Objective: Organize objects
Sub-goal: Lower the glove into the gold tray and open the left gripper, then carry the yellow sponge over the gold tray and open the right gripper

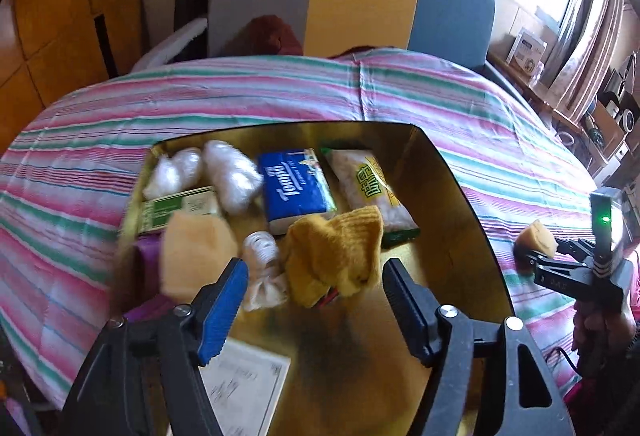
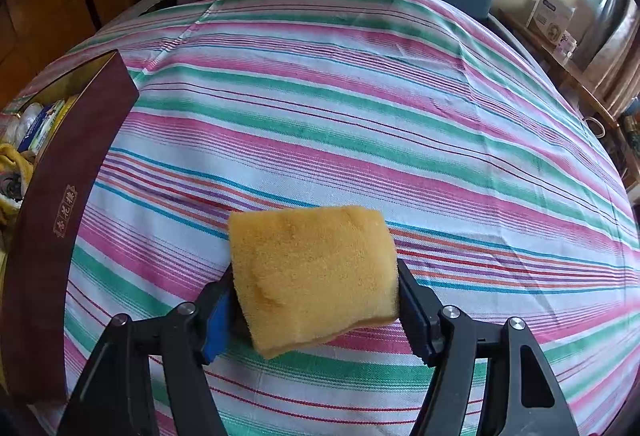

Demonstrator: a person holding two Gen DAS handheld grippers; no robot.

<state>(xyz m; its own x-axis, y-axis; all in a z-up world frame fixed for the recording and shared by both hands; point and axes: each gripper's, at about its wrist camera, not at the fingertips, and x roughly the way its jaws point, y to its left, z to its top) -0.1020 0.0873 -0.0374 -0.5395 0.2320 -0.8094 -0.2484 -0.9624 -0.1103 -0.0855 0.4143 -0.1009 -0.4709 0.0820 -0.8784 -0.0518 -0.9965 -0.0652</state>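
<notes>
Sponge in my right tongs, box filling up on the left

My left tongs (image 1: 312, 296) hang wide apart and empty over the gold-lined box (image 1: 452, 195), a sponge piece (image 1: 196, 252) blurred beside them. My right tongs (image 2: 316, 300) pinch another sponge (image 2: 312, 276) above the striped bed cover (image 2: 360, 95), I think so it goes into the box next.

We see a blurred sponge (image 1: 196, 252) at lower left of the left wrist view, hiding part of a green packet (image 1: 180, 209). The paper (image 1: 244, 388) runs off the bottom edge. In the right view, the box (image 2: 64, 195) is cut by the left edge, its contents mostly hidden.
</notes>
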